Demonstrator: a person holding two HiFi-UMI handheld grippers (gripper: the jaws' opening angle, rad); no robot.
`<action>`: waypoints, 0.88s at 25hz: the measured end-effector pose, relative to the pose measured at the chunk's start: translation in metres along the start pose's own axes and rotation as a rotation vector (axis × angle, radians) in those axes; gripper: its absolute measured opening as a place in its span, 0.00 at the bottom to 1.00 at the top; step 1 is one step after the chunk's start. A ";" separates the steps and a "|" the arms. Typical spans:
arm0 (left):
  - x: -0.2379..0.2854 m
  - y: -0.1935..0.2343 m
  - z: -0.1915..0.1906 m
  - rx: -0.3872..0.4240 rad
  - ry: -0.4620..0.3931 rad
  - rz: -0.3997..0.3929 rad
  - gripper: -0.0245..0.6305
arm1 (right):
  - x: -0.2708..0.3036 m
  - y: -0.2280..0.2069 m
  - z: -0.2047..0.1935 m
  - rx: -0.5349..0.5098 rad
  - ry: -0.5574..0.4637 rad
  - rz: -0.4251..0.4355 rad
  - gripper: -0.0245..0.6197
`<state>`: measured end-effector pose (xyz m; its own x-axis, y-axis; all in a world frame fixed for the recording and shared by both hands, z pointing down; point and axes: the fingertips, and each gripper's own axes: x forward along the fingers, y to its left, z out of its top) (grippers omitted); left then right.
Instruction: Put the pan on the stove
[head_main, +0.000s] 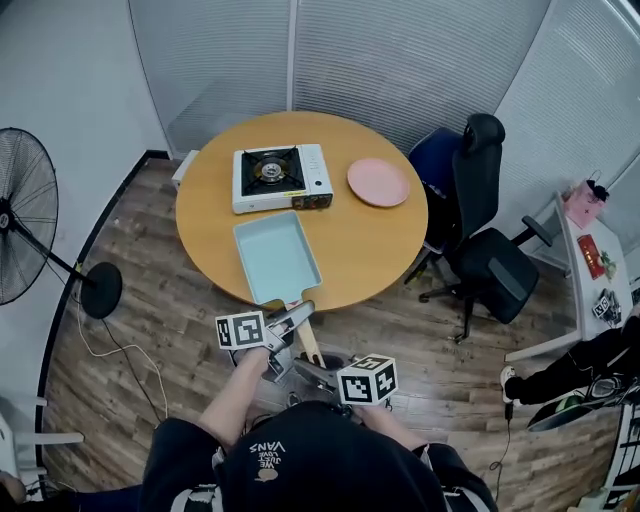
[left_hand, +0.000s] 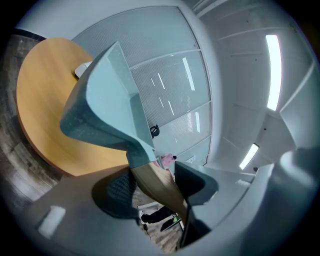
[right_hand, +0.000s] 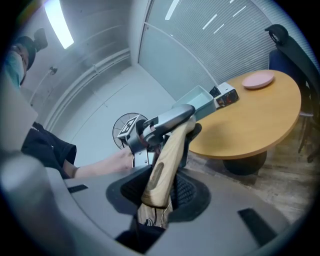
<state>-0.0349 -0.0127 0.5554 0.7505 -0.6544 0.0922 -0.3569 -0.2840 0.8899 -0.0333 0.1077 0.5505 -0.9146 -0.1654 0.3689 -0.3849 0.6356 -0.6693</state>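
Ahead of the left gripper (head_main: 300, 314): pale blue pan (head_main: 276, 255) with a light tan wooden handle (head_main: 308, 342). Beyond it: white stove (head_main: 315, 165) with black burner (head_main: 270, 170), pink plate (head_main: 378, 182), honey-orange table (head_main: 375, 250).

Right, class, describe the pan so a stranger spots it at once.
Find the round wooden table. At its near edge is the pan, in front of the stove and plate. Only it is pale blue, rectangular, with a wooden handle.

The left claw (left_hand: 157, 189) was closed on the wooden handle (left_hand: 152, 176) of a pale blue pan (left_hand: 107, 100). The pan's body stretched out over the round wooden worktop (left_hand: 45, 105).
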 end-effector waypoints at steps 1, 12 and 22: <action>0.003 0.004 0.005 -0.003 -0.001 0.001 0.38 | 0.002 -0.004 0.005 0.000 0.002 0.000 0.18; 0.048 0.038 0.080 -0.031 -0.078 0.036 0.38 | 0.026 -0.058 0.078 -0.053 0.061 0.044 0.18; 0.094 0.064 0.144 -0.032 -0.174 0.086 0.38 | 0.038 -0.112 0.140 -0.098 0.131 0.122 0.18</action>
<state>-0.0671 -0.1930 0.5563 0.6093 -0.7876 0.0923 -0.3956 -0.2011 0.8961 -0.0422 -0.0755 0.5488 -0.9273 0.0123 0.3742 -0.2529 0.7165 -0.6501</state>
